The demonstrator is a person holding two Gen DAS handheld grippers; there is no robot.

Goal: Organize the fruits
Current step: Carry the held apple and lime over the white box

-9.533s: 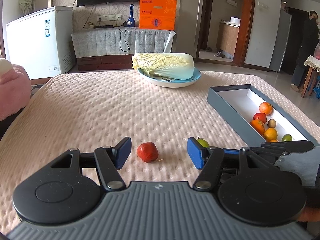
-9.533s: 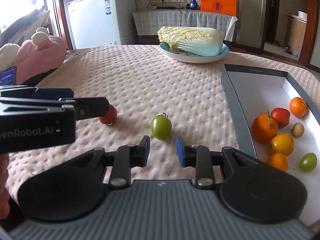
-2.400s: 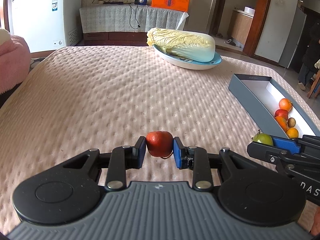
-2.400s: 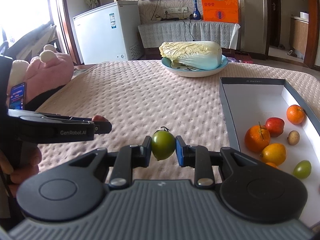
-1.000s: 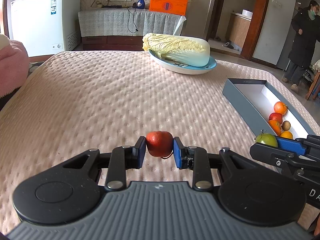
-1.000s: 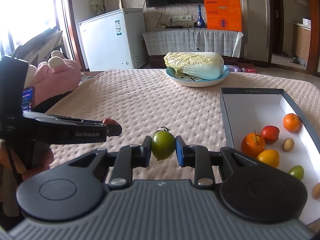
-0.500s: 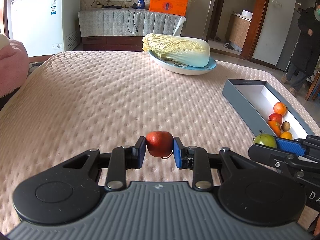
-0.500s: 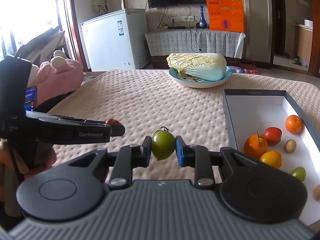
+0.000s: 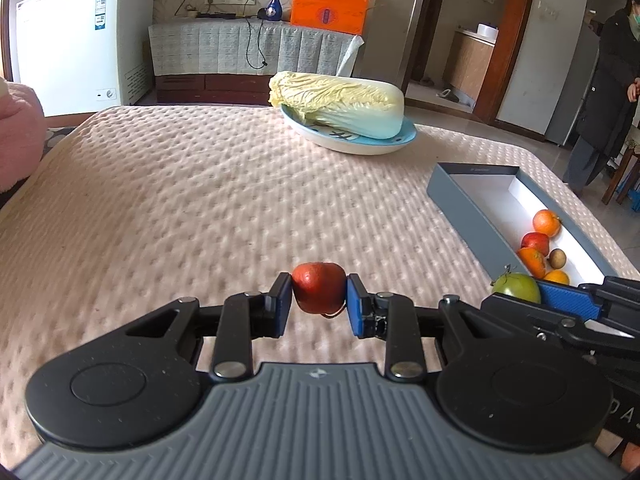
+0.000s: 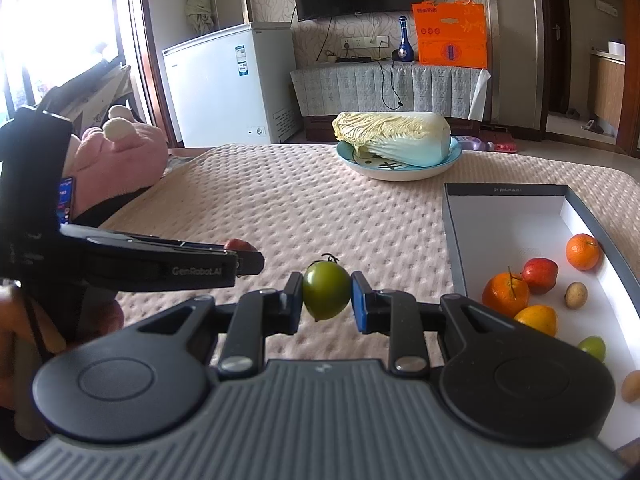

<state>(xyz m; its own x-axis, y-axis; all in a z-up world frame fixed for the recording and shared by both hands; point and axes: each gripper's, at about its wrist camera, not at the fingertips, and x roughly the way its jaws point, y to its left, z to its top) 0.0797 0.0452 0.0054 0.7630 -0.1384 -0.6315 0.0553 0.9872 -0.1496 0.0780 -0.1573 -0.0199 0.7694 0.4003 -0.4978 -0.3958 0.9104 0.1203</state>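
- Since the frames of about nine seconds earlier, both loose fruits had left the pink quilted cover (image 9: 192, 200): back then the red fruit and the green tomato lay on it between wide jaws, and now each was clamped and lifted.
- Over the last second, I saw little change; both grips looked the same and the scene had only shifted slightly in view.
- On my left wrist view, the left gripper (image 9: 319, 303) was closed narrowly on the red fruit (image 9: 319, 293), its blue pads pressing both sides, with the fruit held above the cover.
- On my right wrist view, the right gripper (image 10: 326, 299) was closed on the green tomato (image 10: 326, 290), stem upward, also clear of the cover.
- From the left view, the right gripper with its tomato sat at the right edge, just in front of the grey box (image 9: 468, 204).
- From the right view, the left gripper reached in from the left, with the red fruit just showing above its tip.
- That open grey box with a white inside lay on the right of the cover and held two oranges, a red fruit, a yellow-orange fruit, a small green fruit and two small brown ones.
- Farther back, a napa cabbage (image 10: 394, 134) lay on a blue-rimmed plate (image 10: 396, 174).
- At the left edge sat a pink plush toy (image 10: 120, 160).
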